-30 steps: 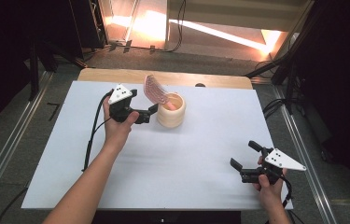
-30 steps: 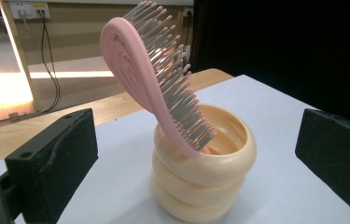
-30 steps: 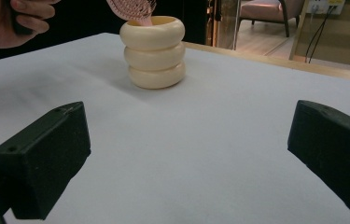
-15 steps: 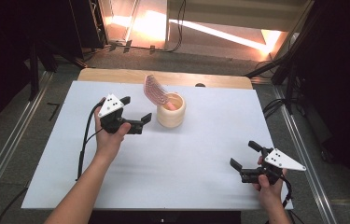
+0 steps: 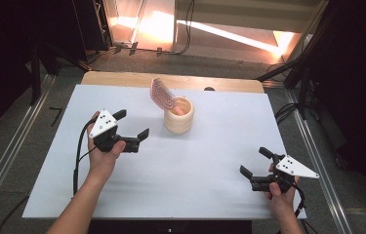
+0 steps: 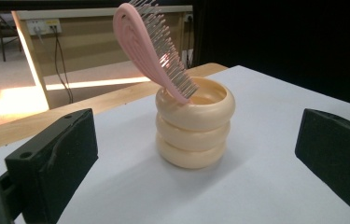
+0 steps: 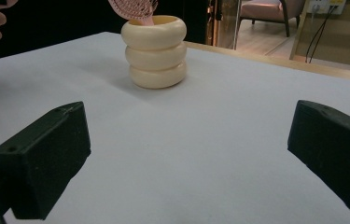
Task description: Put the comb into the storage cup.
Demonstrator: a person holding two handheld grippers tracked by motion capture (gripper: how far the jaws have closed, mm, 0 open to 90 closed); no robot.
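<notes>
A pink hairbrush [image 5: 163,94] stands in a cream cup [image 5: 179,116] near the far middle of the counter [image 5: 210,161]. The cup looks like 3 fat, smooth rings stacked one on top of the other. It is round and a little shiny. The brush is flat and oval, with curved grooves on its back and many thin bristles on its front. Its handle end is down inside the cup, and its head leans out over the rim toward the far left. The counter top is a flat white sheet with a light wooden edge [image 5: 171,79] at the back.

The left tongs [image 5: 132,126] are just left of the cup, with a bit of bare counter between them. Their jaws are wide open and hold nothing. In the left gripper view, the cup [image 6: 194,122] and brush [image 6: 154,46] sit right between the 2 black blocky jaws, a little way ahead of them. The jaw pads look dull and a bit rough.

The right tongs [image 5: 254,162] are near the front right corner of the counter, well apart from the cup. Their jaws are wide open too, and hold nothing. In the right gripper view, the cup [image 7: 154,51] stands far ahead, toward the left.
</notes>
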